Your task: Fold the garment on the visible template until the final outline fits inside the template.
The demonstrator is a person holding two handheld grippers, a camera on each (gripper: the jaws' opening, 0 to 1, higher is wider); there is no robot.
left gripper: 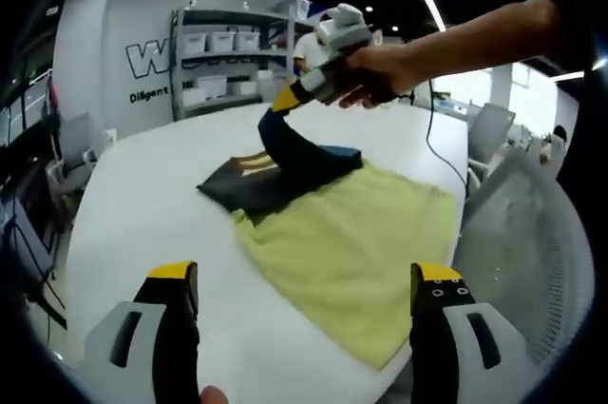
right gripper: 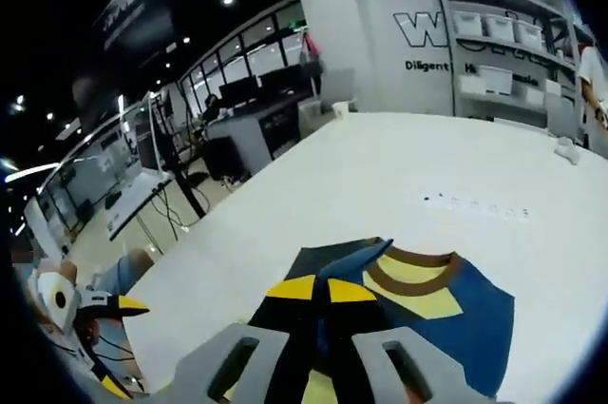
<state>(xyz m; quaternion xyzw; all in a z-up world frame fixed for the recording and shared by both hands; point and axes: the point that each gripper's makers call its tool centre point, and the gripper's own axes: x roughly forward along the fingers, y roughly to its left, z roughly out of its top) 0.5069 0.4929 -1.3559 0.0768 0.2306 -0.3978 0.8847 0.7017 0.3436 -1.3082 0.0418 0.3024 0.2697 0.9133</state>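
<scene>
A dark navy garment [left gripper: 249, 185] with yellow stripes lies on the white table [left gripper: 142, 195], its near edge resting on a yellow-green sheet [left gripper: 361, 242]. A hand holds my right gripper [left gripper: 285, 100] above the garment, shut on a strip of navy fabric that it lifts off the pile. In the right gripper view its yellow-tipped jaws [right gripper: 323, 290] are pinched together on the navy fabric, and the garment's brown collar and yellow patches [right gripper: 427, 285] spread out beyond them. My left gripper [left gripper: 306, 276] stands open over the near table edge, holding nothing. It also appears at the lower left as the left gripper [right gripper: 100, 306].
A grey mesh chair [left gripper: 532, 233] stands at the table's right side. A black cable [left gripper: 439, 143] runs across the far right of the table. Shelves with white bins [left gripper: 223, 57] line the back wall. Desks with monitors [right gripper: 237, 109] stand past the table's far side.
</scene>
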